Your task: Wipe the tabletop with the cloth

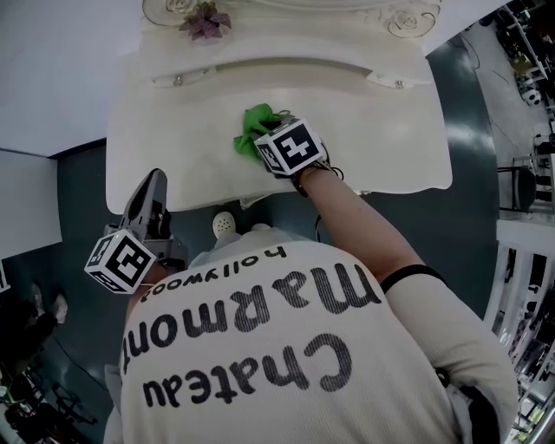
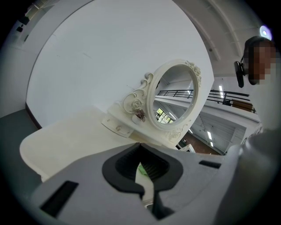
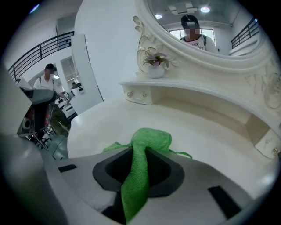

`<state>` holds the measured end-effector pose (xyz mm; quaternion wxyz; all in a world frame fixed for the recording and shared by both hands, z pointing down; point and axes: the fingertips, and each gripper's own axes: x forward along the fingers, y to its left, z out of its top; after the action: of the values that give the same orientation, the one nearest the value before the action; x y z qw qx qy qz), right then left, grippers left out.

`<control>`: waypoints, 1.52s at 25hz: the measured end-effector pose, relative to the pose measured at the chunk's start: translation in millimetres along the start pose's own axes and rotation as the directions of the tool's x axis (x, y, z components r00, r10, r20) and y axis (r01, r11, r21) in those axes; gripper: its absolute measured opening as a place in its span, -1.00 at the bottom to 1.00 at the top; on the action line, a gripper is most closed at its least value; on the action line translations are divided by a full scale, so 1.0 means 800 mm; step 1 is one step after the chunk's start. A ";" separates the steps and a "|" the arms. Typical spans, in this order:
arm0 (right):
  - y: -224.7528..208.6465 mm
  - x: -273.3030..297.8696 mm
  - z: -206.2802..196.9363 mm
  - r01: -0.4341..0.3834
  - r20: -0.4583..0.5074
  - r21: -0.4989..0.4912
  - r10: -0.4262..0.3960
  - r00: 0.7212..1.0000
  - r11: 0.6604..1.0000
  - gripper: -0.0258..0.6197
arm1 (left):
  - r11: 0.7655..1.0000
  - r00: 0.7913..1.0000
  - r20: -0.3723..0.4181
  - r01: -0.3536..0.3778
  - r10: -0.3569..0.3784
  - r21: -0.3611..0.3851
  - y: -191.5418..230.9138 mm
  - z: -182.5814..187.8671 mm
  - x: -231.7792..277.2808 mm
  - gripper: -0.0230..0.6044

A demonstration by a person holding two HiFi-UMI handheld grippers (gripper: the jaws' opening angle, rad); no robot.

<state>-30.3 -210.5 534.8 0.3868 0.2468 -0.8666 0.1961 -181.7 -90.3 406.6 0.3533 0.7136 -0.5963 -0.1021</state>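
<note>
A green cloth (image 1: 256, 128) lies bunched on the white tabletop (image 1: 191, 147), a little behind its middle. My right gripper (image 1: 260, 143) points steeply down onto the tabletop and is shut on the cloth. In the right gripper view a strip of the cloth (image 3: 151, 138) runs back between the jaws, with the rest heaped just past the right gripper (image 3: 139, 147) on the tabletop (image 3: 197, 132). My left gripper (image 1: 156, 178) hangs off the table's near left edge. In its own view the left gripper (image 2: 140, 145) has its jaws together with nothing between them.
A raised shelf (image 1: 286, 69) with small drawer knobs runs along the table's back. On it stand an oval mirror (image 2: 173, 101) and a small flower pot (image 1: 205, 22). A person (image 3: 48, 81) stands far off to the left by a railing. Dark floor surrounds the table.
</note>
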 end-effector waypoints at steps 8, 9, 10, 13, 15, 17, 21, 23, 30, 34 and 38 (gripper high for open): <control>-0.040 -0.029 -0.026 0.048 0.015 0.060 -0.049 0.999 0.997 -0.59 | 1.000 1.000 -0.017 0.022 -0.022 0.006 -0.022 -0.014 0.012 -0.91; -0.045 -0.032 -0.028 0.056 0.019 0.067 -0.058 0.998 0.996 -0.59 | 1.000 1.000 -0.019 0.023 -0.022 0.004 -0.024 -0.017 0.013 -0.91; -0.051 -0.037 -0.030 0.064 0.024 0.074 -0.066 0.998 0.995 -0.59 | 1.000 1.000 -0.021 0.022 -0.022 0.001 -0.026 -0.019 0.014 -0.91; -0.064 -0.044 -0.037 0.074 0.027 0.093 -0.076 0.997 0.993 -0.59 | 1.000 1.000 -0.023 0.021 -0.021 -0.007 -0.029 -0.026 0.016 -0.91; -0.072 -0.048 -0.040 0.081 0.029 0.103 -0.085 0.996 0.991 -0.59 | 1.000 0.999 -0.026 0.025 -0.025 -0.007 -0.030 -0.028 0.017 -0.91; -0.080 -0.053 -0.043 0.093 0.031 0.112 -0.097 0.995 0.989 -0.59 | 1.000 0.999 -0.030 0.028 -0.028 -0.006 -0.032 -0.031 0.018 -0.91; -0.091 -0.062 -0.051 0.109 0.031 0.133 -0.114 0.993 0.985 -0.59 | 0.999 0.999 -0.032 0.033 -0.033 -0.005 -0.038 -0.035 0.019 -0.91; -0.095 -0.066 -0.055 0.115 0.030 0.142 -0.121 0.992 0.983 -0.59 | 0.999 0.999 -0.031 0.036 -0.036 -0.004 -0.042 -0.035 0.019 -0.91; -0.110 -0.079 -0.065 0.136 0.039 0.169 -0.144 0.989 0.976 -0.59 | 0.999 0.999 -0.023 0.032 -0.032 0.001 -0.049 -0.039 0.011 -0.91; -0.117 -0.084 -0.071 0.148 0.039 0.184 -0.158 0.987 0.972 -0.59 | 1.000 1.000 -0.011 0.026 -0.026 0.003 -0.050 -0.039 0.003 -0.91; -0.122 -0.092 -0.077 0.159 0.038 0.199 -0.170 0.985 0.967 -0.59 | 1.000 1.000 0.012 0.008 -0.008 -0.006 -0.050 -0.039 -0.011 -0.90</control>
<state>104.4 -235.8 531.3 0.3518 0.3597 -0.8301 0.2405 -135.3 -68.6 401.8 0.3516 0.7141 -0.5953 -0.1097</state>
